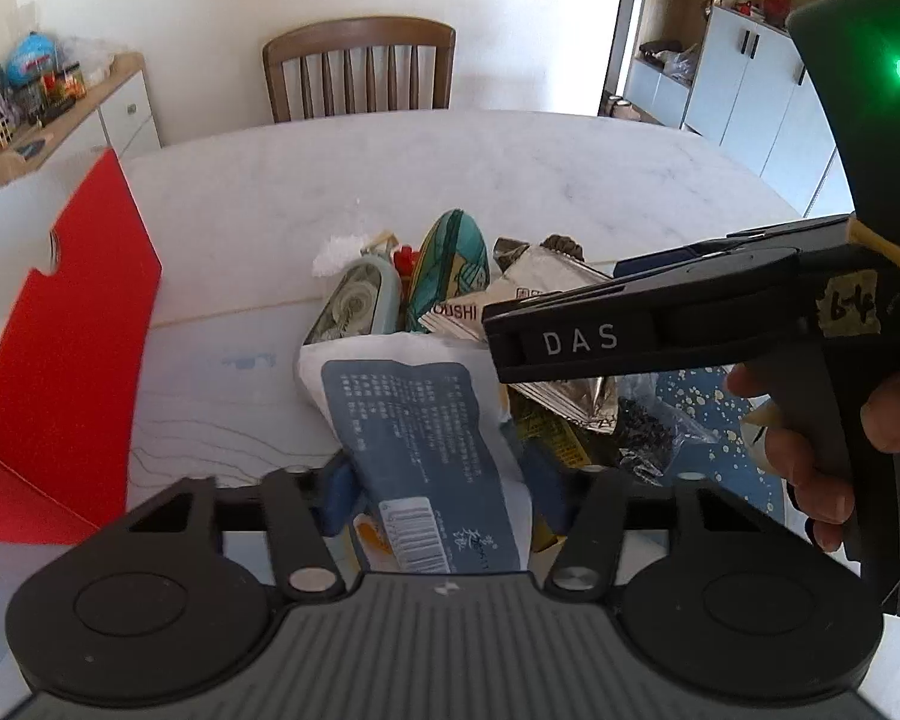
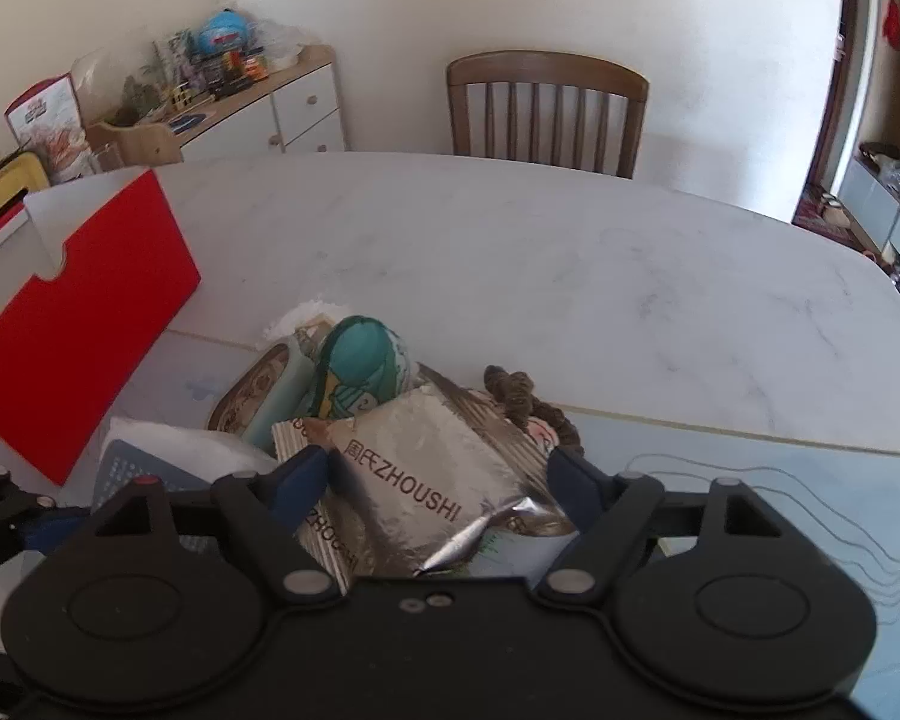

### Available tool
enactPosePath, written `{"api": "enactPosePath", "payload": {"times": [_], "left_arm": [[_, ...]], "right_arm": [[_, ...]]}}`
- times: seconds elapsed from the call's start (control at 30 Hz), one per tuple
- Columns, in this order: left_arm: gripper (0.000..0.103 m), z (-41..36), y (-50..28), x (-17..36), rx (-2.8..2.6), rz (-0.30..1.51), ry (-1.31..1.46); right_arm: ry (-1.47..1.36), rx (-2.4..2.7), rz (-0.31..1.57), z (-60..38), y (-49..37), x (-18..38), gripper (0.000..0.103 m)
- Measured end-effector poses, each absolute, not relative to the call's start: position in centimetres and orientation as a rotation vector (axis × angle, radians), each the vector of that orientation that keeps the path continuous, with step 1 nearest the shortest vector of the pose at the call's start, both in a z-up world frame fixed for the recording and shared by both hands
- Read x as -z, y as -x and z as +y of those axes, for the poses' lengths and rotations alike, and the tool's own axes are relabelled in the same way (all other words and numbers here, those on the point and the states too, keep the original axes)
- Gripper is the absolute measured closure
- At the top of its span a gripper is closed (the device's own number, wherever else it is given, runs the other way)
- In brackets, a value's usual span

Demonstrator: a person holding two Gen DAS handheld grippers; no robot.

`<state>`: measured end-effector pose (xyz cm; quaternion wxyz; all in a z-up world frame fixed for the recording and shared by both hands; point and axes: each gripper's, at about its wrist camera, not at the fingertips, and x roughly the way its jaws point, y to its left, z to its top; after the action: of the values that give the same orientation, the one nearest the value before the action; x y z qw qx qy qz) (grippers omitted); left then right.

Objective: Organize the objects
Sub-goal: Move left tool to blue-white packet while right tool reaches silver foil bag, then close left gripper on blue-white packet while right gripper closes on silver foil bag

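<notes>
From the left wrist view, the left gripper (image 1: 441,495) is closing narrowly around the white-and-blue packet (image 1: 417,450), whose near end is lying between the blue pads; they are seemingly pressing on it, though the packet is hiding the contact. The packet is lying at the near edge of the pile on the marble table (image 1: 390,180), with the red box (image 1: 66,372) standing open to the left. Lifting straight up would keep the neighbours from dragging along.

From the right wrist view, the right gripper (image 2: 444,489) is standing wide over the silver ZHOUSHI pouch (image 2: 414,480), pads flanking it without touching. Squaring up on the pouch's flat body, not its crumpled corner, would be wise. Whatever is lying beneath the pouch is staying hidden.
</notes>
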<state>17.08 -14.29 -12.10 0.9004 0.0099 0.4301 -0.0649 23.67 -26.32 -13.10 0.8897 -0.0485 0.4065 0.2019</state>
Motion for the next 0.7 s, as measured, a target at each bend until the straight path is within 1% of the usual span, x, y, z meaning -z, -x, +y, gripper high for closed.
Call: {"api": "enactPosePath", "payload": {"times": [0.03,0.1,0.13,0.27,0.33,0.37,0.43,0.6,0.7], "left_arm": [[0.057,-14.2,-17.1,12.2,0.134,0.892,-0.016],[0.062,-14.1,-17.2,12.2,0.131,0.894,-0.016],[0.064,-14.1,-17.2,12.2,0.126,0.896,-0.015],[0.069,-13.9,-17.3,12.1,0.12,0.899,-0.014],[0.07,-14.0,-17.3,12.0,0.113,0.898,-0.018],[0.07,-14.0,-17.3,11.9,0.109,0.898,-0.02],[0.072,-13.9,-17.2,11.8,0.109,0.898,-0.02],[0.073,-13.8,-16.7,11.4,0.103,0.886,-0.017],[0.073,-13.2,-16.2,10.9,0.099,0.875,-0.005]], "right_arm": [[0.105,-0.426,0.846,-26.2,-23.7,13.2,0.023],[0.112,-0.431,0.844,-26.0,-23.7,13.2,0.023],[0.117,-0.433,0.843,-26.0,-23.7,13.2,0.025],[0.124,-0.437,0.839,-25.9,-23.6,13.0,0.031],[0.133,-0.433,0.83,-25.9,-23.5,12.8,0.04],[0.136,-0.433,0.823,-25.9,-23.4,12.6,0.042],[0.137,-0.438,0.814,-26.1,-23.3,12.3,0.051],[0.15,-0.45,0.791,-26.2,-22.7,11.8,0.063],[0.154,-0.451,0.783,-26.2,-22.1,11.4,0.067]]}}
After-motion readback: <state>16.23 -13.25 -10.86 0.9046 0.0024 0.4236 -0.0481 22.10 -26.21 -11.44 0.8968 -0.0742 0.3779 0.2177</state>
